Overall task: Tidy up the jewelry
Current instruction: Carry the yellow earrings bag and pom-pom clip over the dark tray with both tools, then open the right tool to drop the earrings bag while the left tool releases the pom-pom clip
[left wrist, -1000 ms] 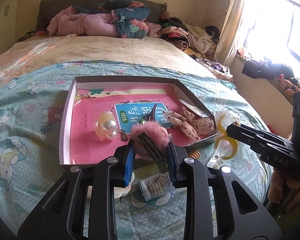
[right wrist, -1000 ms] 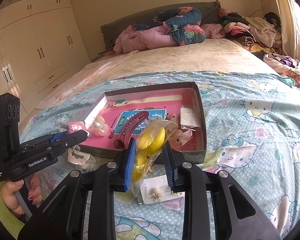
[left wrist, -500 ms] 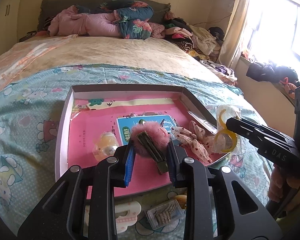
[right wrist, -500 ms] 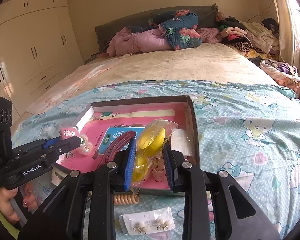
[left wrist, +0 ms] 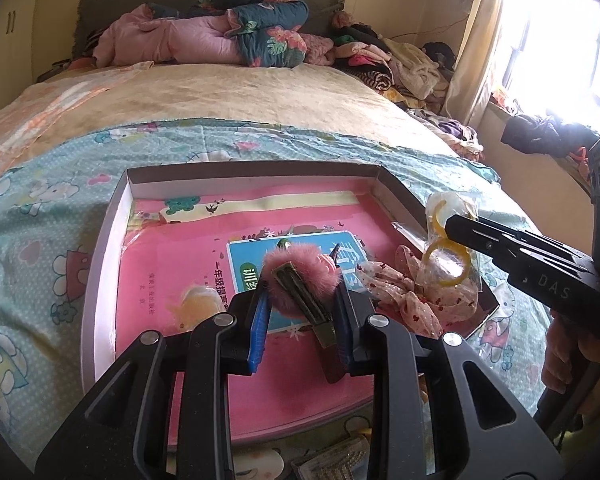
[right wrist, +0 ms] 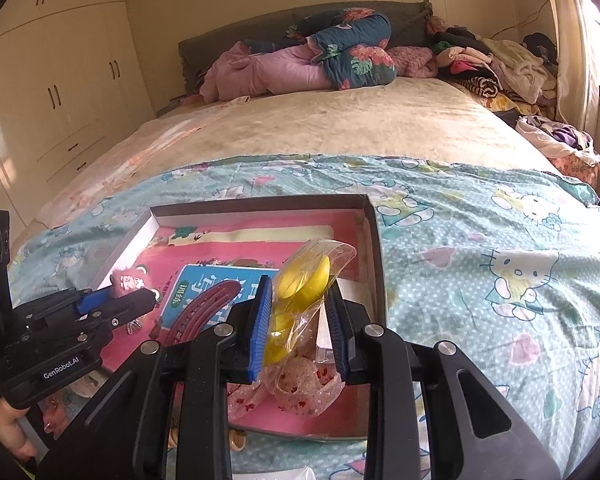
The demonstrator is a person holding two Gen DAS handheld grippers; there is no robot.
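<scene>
A shallow box (left wrist: 104, 240) (right wrist: 374, 248) with a pink book on its floor lies on the bed. My left gripper (left wrist: 300, 312) is shut on a fluffy pink hair clip (left wrist: 300, 280), held over the box's middle. My right gripper (right wrist: 298, 320) is shut on a clear bag of yellow rings (right wrist: 300, 292) (left wrist: 446, 256), held over the box's right side. In the box lie a dotted pink scrunchie (left wrist: 400, 288) (right wrist: 300, 384), a dark red claw clip (right wrist: 204, 308) and a pale pearl piece (left wrist: 196, 300).
A cartoon-print blue sheet (right wrist: 480, 260) covers the bed's near half. Small packets (left wrist: 332, 460) lie on it in front of the box. Folded quilts (left wrist: 220, 36) and heaped clothes (left wrist: 400, 64) fill the far end. A hand (right wrist: 8, 428) holds the left gripper.
Both grippers have moved forward over the box with their loads. The packets on the sheet have slid towards the bottom edge of both views.
</scene>
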